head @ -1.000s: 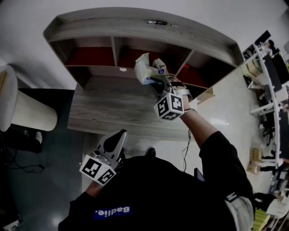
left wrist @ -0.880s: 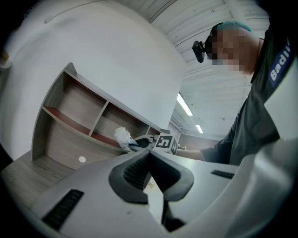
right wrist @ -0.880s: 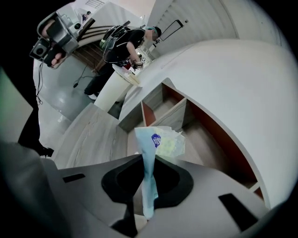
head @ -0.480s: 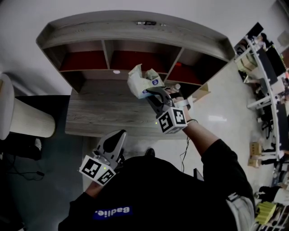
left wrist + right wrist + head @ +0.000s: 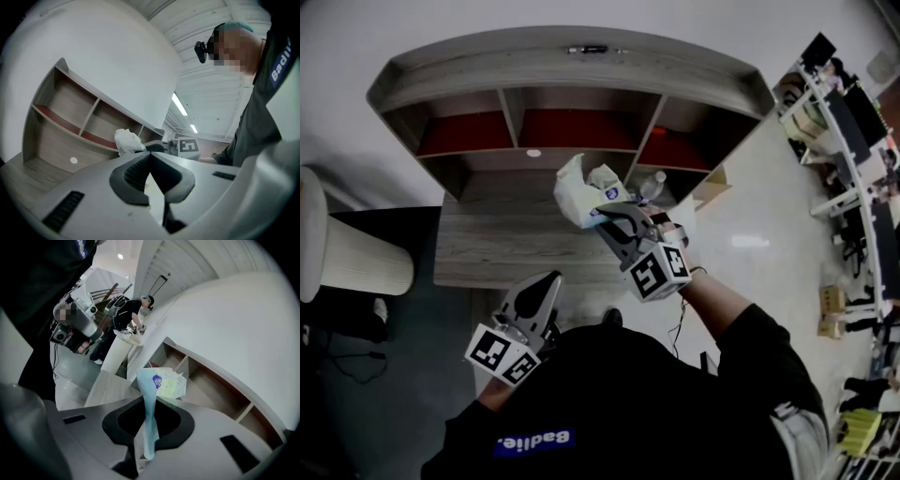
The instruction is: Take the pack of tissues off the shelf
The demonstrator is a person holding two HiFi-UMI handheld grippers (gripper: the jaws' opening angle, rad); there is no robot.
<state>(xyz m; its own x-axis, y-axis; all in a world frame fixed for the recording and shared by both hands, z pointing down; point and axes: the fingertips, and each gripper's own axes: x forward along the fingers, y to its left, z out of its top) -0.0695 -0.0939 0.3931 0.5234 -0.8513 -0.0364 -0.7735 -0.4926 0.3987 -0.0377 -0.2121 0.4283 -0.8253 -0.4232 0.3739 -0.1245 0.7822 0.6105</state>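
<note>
The pack of tissues is a pale, crumpled plastic pack with a small blue label. My right gripper is shut on its edge and holds it in the air above the wooden desk, in front of the shelf. In the right gripper view the pack is pinched flat between the jaws and fans out beyond them. My left gripper hangs low near the person's body with its jaws closed together and nothing in them. From the left gripper view the pack shows ahead, beside the right gripper's marker cube.
The shelf has three open compartments with red backs. A clear bottle stands at the desk's right end. A pale round chair sits at the left. Desks with other people line the right side.
My right gripper has drawn the pack of tissues back from the shelf opening, toward the person and lower over the desk. The left gripper has stayed where it was.
</note>
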